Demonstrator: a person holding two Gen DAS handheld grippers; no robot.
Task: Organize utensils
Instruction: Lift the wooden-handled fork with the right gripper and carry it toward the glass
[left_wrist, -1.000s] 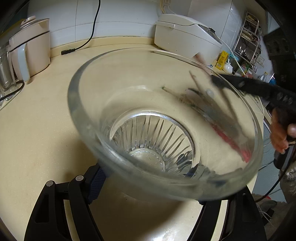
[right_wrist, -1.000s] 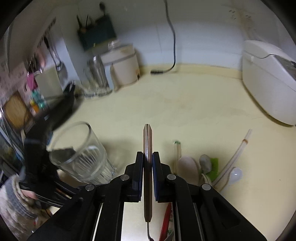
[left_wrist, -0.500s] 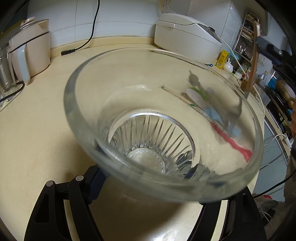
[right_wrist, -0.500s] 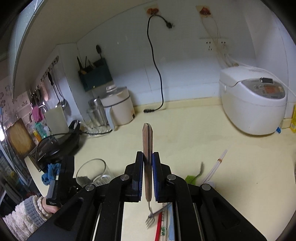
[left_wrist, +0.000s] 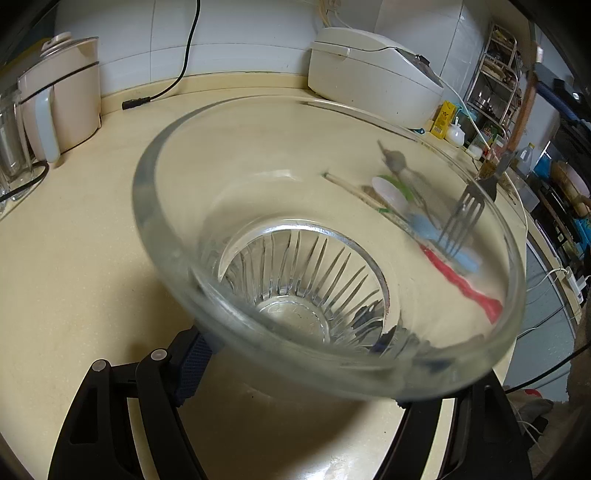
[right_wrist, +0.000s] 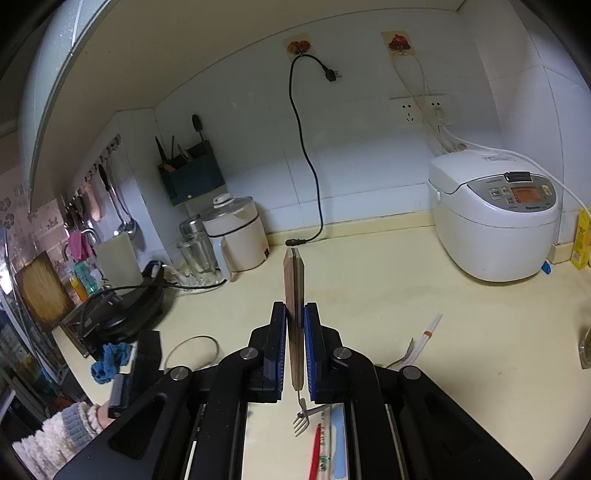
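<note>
My left gripper (left_wrist: 306, 373) is shut on a ribbed glass tumbler (left_wrist: 295, 295), held tilted so the left wrist view looks into its mouth. The right gripper (right_wrist: 294, 321) is shut on a fork's wooden handle (right_wrist: 294, 288); the tines (right_wrist: 301, 421) hang down above the counter. In the left wrist view the fork (left_wrist: 461, 218) shows at the right, just beyond the glass rim, and is partly seen through the glass. On the counter lie a red utensil (right_wrist: 315, 450), a blue one (right_wrist: 338, 443), wrapped chopsticks (right_wrist: 324, 450) and a straw (right_wrist: 424, 338). The tumbler's rim (right_wrist: 192, 350) shows low at the left.
A white rice cooker (right_wrist: 495, 221) stands at the back right. At the back left are a white kettle (right_wrist: 236, 232) and a glass jug (right_wrist: 195, 254). A black cable (right_wrist: 306, 166) hangs to the counter. A black electric pan (right_wrist: 118, 306) sits at the left edge. A sleeved hand (right_wrist: 55, 435) holds the left gripper.
The right gripper has risen and tipped upward with the fork, lifting it off the utensil pile. The fork now hangs near the glass rim. The left gripper and glass have stayed still.
</note>
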